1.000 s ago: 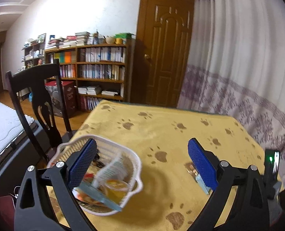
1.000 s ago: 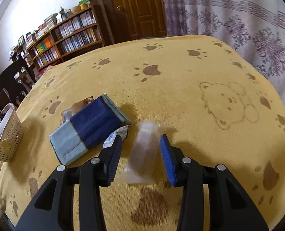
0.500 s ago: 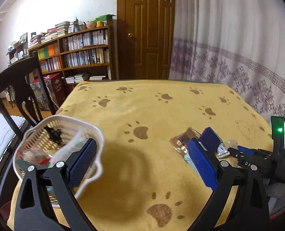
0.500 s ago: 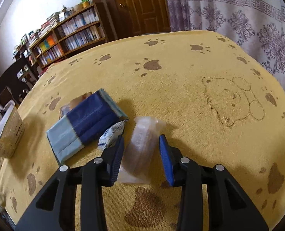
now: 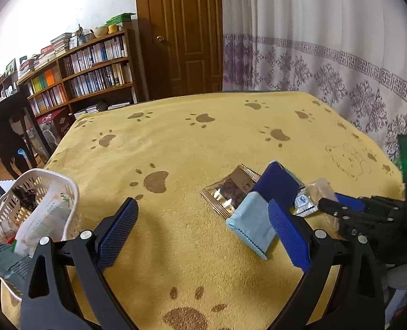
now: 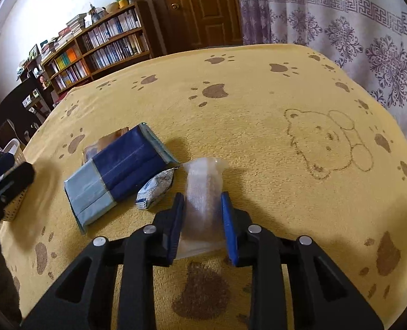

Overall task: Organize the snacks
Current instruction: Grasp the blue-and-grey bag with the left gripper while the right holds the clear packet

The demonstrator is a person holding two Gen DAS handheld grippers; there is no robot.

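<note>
Covering the table, a yellow blanket [image 6: 258, 88] bears a white basket [image 5: 66, 185] at its left edge and a blue packet [image 6: 121, 167]; left gripper [image 5: 203, 236] spread wide, right gripper [image 6: 202, 206] pinching a clear pouch [image 6: 203, 192] beside the packet.

Clear snack packet [image 6: 202, 192] pinched upright-tilted between fingers [image 6: 176, 220], above cloth.

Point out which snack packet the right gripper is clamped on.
The clear packet, between the right gripper's pads. The blue pack, white wrapper and foil packet lie free.

Soft daylight, heavy fisheye warp, dark corners
</note>
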